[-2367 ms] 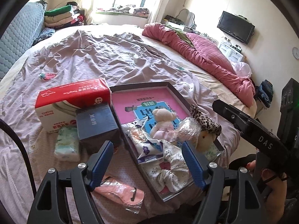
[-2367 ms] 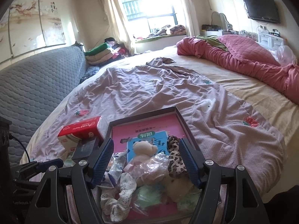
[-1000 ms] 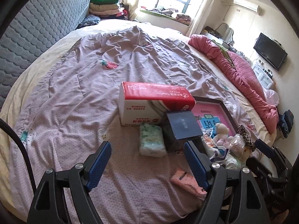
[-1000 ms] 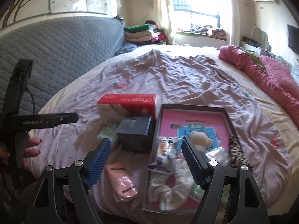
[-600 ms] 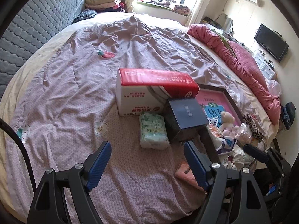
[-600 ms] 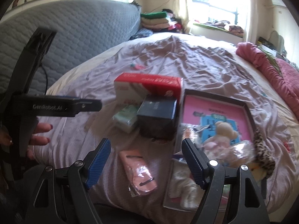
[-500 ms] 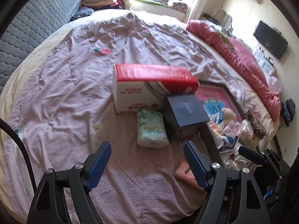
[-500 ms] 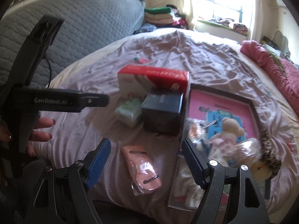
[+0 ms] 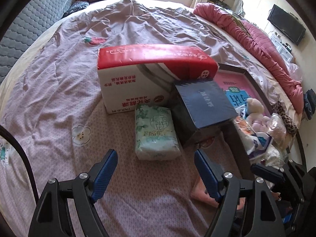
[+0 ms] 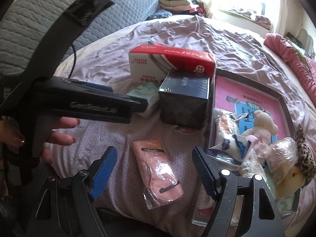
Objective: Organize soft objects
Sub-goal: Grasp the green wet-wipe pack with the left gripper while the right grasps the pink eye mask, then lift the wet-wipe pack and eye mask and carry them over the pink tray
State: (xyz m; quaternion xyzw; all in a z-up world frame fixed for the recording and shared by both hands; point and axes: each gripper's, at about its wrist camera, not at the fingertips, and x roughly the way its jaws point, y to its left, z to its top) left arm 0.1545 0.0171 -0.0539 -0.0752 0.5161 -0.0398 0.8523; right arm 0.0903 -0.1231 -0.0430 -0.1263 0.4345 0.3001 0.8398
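You work over a big bed with a wrinkled purple sheet (image 9: 59, 83) that has little strawberries and flowers on it. A grey padded headboard (image 10: 118, 9) stands behind it, a rolled pink quilt (image 9: 256, 37) lies along the far side, and folded clothes (image 10: 177, 2) sit by the bright window. Your left gripper (image 9: 155, 169) is wide open and holds nothing; the one green tissue pack (image 9: 156, 132) lies just ahead of it, between its blue fingers (image 9: 105, 169) in the left wrist view. Beside that pack sit one red and white tissue box (image 9: 138, 79) and one dark blue box (image 9: 205, 106), close together. Your right gripper (image 10: 154, 169) is wide open too and holds nothing; one pink mask in a clear bag (image 10: 158, 169) lies right between its fingers on the sheet. To the right is one dark tray (image 10: 280, 102) with a pink book in it, one small teddy bear (image 10: 260, 126), one yellow chick toy (image 10: 290, 181), and more soft bits piled too close to count.
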